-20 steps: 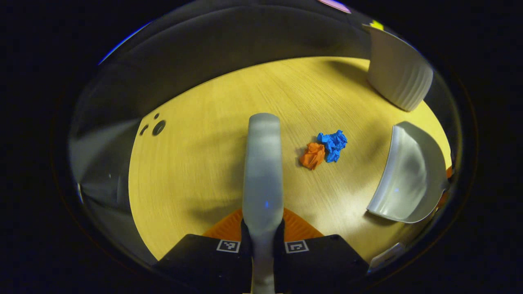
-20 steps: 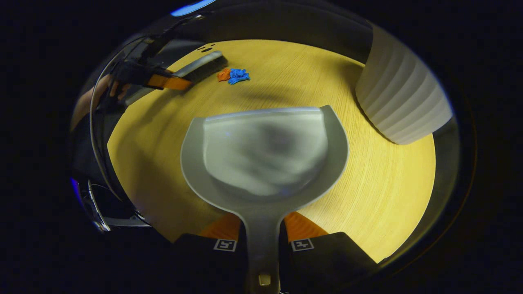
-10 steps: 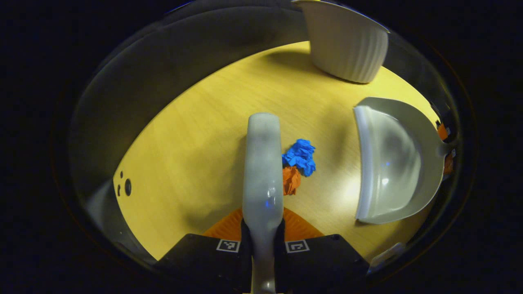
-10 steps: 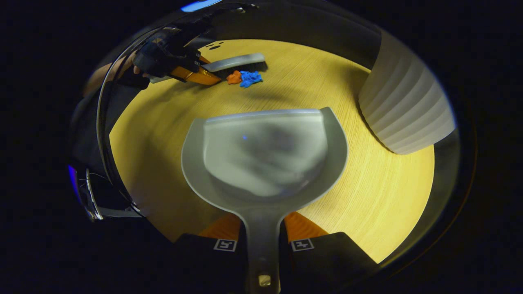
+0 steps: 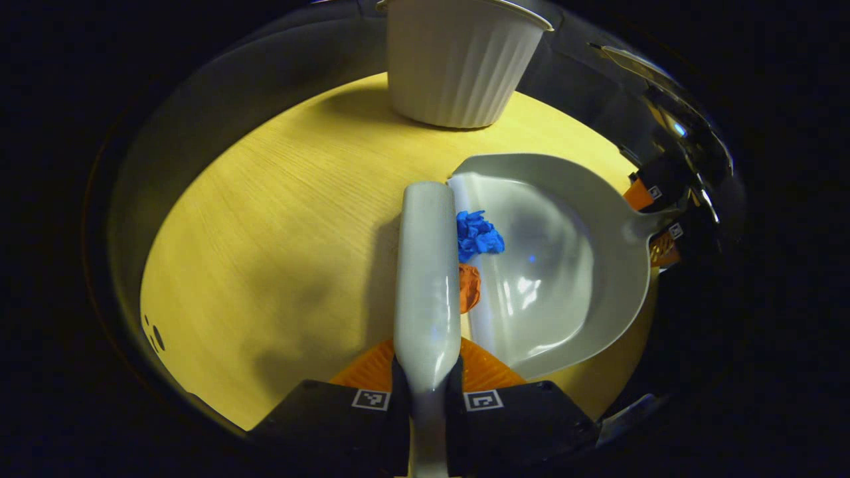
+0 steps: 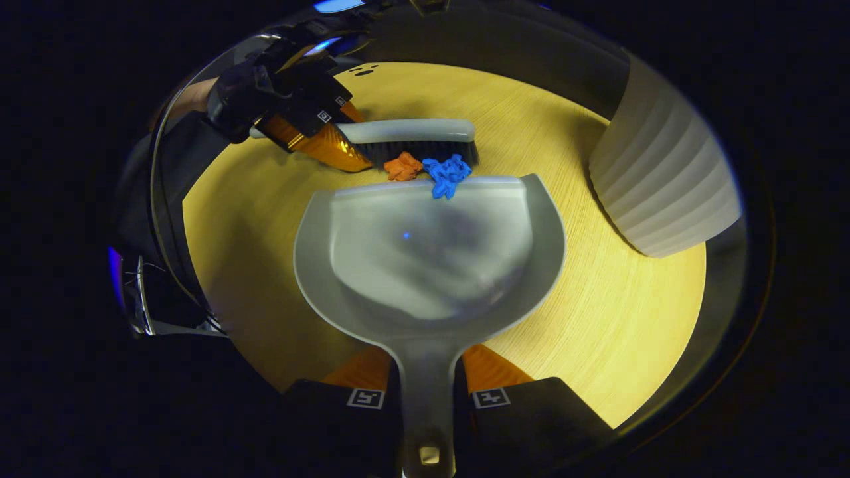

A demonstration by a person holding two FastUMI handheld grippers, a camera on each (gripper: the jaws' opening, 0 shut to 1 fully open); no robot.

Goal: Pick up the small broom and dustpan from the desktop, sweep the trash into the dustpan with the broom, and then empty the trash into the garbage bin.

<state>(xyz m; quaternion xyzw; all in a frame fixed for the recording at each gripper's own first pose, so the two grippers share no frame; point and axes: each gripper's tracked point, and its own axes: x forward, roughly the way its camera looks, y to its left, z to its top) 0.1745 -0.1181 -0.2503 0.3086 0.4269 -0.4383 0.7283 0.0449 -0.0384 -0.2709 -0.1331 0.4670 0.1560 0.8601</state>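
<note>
Behind the broom, the orange scrap is half hidden.

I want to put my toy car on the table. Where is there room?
Bare wood lies left of the broom, and between the dustpan and the bin. It is crowded at the dustpan's lip, where the blue paper and orange paper sit against the bristles.

Dim booth (round wooden desktop)

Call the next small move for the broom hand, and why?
Probably keep pushing the broom toward the dustpan: the blue paper wad sits across the lip, while the orange wad lies just outside it on the desktop.
</note>
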